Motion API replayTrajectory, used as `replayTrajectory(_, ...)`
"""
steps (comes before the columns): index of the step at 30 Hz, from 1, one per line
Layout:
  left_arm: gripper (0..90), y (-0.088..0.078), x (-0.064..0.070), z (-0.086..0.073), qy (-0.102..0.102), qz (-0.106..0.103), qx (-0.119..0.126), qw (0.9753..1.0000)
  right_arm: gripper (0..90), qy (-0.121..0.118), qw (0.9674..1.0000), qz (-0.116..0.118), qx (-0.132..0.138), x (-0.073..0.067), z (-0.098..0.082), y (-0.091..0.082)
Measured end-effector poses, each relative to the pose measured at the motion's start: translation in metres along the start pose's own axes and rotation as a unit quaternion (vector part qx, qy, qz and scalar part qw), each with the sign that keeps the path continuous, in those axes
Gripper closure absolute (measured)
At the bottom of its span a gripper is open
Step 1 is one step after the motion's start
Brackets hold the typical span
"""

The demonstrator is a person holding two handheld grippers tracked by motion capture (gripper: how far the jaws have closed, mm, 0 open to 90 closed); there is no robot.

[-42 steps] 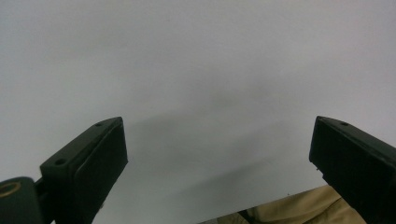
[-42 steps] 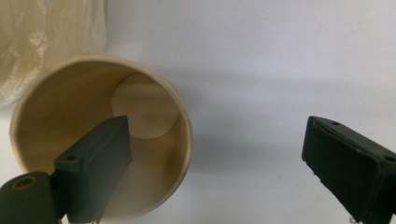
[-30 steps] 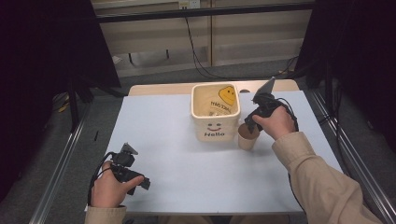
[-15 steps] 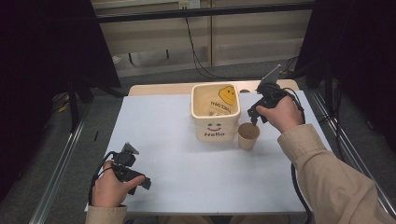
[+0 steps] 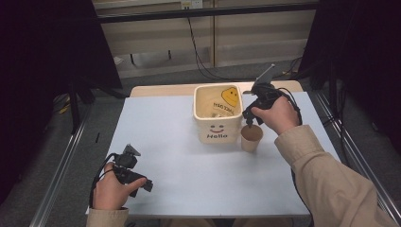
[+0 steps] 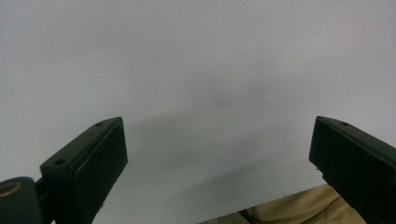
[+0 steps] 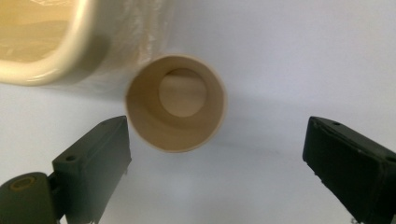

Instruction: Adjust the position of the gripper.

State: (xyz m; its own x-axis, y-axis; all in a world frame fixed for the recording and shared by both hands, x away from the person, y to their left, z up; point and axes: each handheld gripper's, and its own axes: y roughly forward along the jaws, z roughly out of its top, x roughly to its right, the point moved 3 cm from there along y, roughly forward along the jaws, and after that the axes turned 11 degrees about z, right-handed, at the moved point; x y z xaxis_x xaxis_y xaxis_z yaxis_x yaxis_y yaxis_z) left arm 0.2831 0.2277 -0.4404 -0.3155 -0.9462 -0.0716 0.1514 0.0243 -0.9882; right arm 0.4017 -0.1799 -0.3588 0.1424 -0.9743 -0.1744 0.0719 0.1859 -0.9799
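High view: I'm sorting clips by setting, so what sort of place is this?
Probably a lab or recording rig, not a home: a white table on a metal frame, dark curtains at the sides, loose cables behind, and hand-held grippers, left and right.

Right claw (image 5: 249, 119) raised, pointing down, jaws wide apart — left claw (image 5: 142, 182) low, jaws spread too.

Matt paper cup (image 7: 176, 109), glossy bin (image 5: 217, 131)
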Motion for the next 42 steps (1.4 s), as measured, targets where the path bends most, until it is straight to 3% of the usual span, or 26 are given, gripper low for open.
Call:
replayTrajectory(7,4.1,-0.001,-0.001,0.0,0.004,0.002,-0.001,1.0,6.6,-0.004,0.9999,0.01,-0.004,-0.009,0.001,0.003)
replayTrajectory(17,4.1,-0.001,0.0,0.0,-0.001,0.0,0.003,1.0,6.3,-0.009,1.0,-0.003,-0.002,-0.011,0.003,0.01)
replayTrajectory(29,4.1,0.001,0.001,0.0,-0.002,-0.005,0.0,1.0,6.6,-0.018,0.9998,0.006,-0.007,-0.009,0.005,0.037)
replayTrajectory(42,4.1,0.001,-0.001,0.001,0.008,0.004,0.002,1.0,8.0,-0.025,0.9996,0.01,-0.006,-0.009,0.002,0.056)
